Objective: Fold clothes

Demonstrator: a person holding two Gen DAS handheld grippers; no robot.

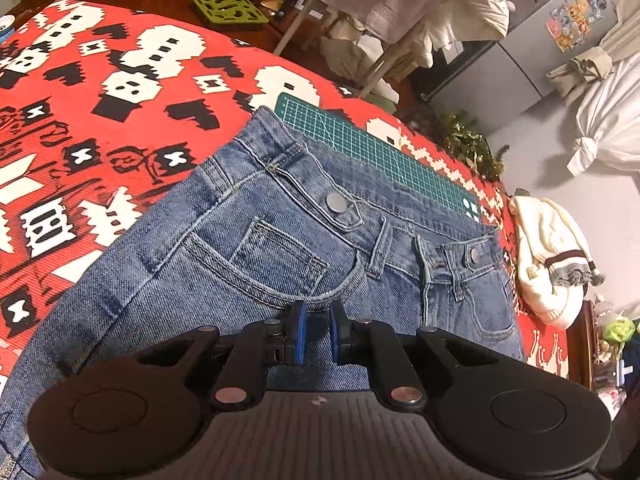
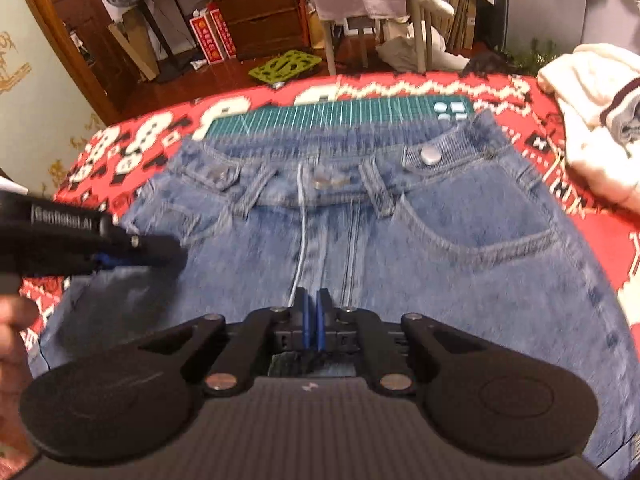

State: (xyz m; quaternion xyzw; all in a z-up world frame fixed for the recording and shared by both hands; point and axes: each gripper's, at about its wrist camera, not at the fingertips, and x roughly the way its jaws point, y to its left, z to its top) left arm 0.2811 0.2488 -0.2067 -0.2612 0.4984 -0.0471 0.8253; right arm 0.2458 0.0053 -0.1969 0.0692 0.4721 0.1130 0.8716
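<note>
1. Left wrist view: your left gripper hangs over the jeans, just behind the front pocket on that side. The jaws stand a small gap apart and there's nothing between them.
2. The right wrist view is blurry, but your right gripper sits over the fly seam, jaws nearly closed with only a sliver of gap. I can't see any denim pinched in there, so it looks empty too.
3. The jeans lie flat, front up, on the red patterned blanket, waistband at the far end touching the green cutting mat. A cream sweater waits off to the right.
4. I'd say you're at the very start: spread out, no fold made yet.
5. Next you'll probably want to open wider, then pinch one side edge at the waistband and lower down, so one leg can go over the other.
</note>
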